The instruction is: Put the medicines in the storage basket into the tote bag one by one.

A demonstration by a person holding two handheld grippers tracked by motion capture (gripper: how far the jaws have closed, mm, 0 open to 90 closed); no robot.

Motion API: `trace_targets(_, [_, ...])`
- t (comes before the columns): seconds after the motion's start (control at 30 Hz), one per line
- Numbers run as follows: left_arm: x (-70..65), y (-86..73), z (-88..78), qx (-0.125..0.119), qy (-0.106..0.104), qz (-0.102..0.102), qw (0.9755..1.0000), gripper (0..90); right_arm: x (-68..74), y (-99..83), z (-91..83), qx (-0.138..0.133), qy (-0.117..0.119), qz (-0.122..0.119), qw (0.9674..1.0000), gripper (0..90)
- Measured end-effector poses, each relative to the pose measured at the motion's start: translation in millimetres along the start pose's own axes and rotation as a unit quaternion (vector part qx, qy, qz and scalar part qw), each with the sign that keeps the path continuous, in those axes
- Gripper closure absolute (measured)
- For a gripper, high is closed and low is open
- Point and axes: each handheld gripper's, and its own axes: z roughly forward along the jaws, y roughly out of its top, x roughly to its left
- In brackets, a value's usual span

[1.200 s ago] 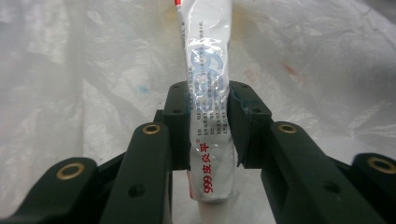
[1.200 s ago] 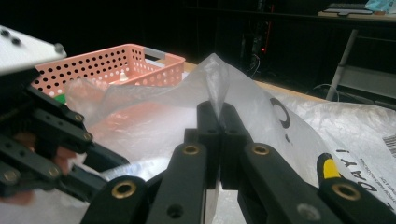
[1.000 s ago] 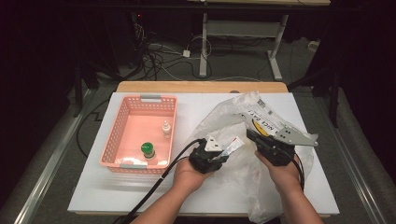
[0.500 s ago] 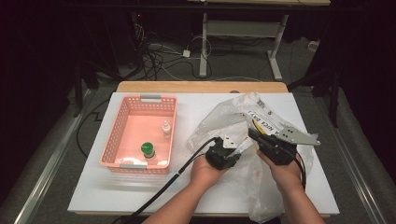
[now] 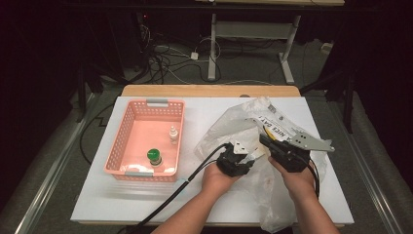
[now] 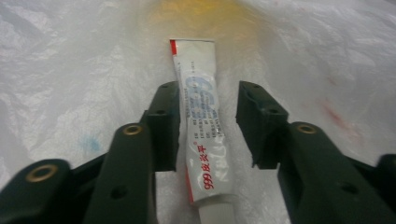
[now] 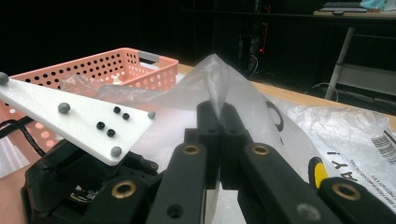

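both forearms in from near table (image 5: 146, 204) edge, hands close together over crinkled white plastic bag (image 5: 229, 124). right hand-held gripper (image 5: 265, 141) clenched on pinched-up fold of thin bag film, holding it raised. left hand-held gripper (image 6: 208, 119) reaches inside bag, jaws just been opening, released, flat white ointment tube (image 6: 203, 135) lying between them on bag film. pink perforated basket (image 5: 126, 144) well apart to left, bare table between

Both hand-held grippers (image 5: 248, 157) (image 5: 267, 141) are black, with brass-ringed screw holes, trailing black cables and grey three-cornered plates; forearms bare, no sleeves.
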Motion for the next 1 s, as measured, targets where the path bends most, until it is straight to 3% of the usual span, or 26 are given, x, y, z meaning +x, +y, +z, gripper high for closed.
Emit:
trace_targets(0.37, [-13.1, -12.6, -18.3, -0.007, -0.056, 0.0, 0.9984, 37.3, -1.5, -1.0, -2.2, 0.003, -0.002, -0.002, 1.0, 90.0])
trace_targets(0.5, [-18.2, -17.3, -26.3, -0.011, -0.051, 0.0, 0.9986, 26.7, -0.7, -0.8, -2.1, 0.003, -0.002, -0.001, 1.0, 90.0])
trace_targets(0.6, [-22.3, -21.4, -33.5, -0.013, -0.061, 0.007, 0.998, 23.8, -0.4, -0.6, -2.3, 0.002, -0.001, -0.005, 1.0, 90.0])
trace_targets(0.73, [-25.9, -26.8, -45.0, -0.024, -0.075, 0.002, 0.9969, 20.9, 0.5, -0.6, -2.3, 0.003, -0.001, -0.005, 1.0, 90.0])
trace_targets(0.93, [-31.3, -34.5, -65.2, -0.036, -0.079, 0.001, 0.9962, 13.3, 1.1, 0.2, -2.9, 0.003, 0.001, -0.006, 1.0, 90.0])
trace_targets(1.0, [-33.1, -37.9, -70.9, -0.041, -0.078, -0.009, 0.9961, 7.1, 1.0, 0.1, -2.9, 0.003, 0.0, -0.005, 1.0, 90.0])
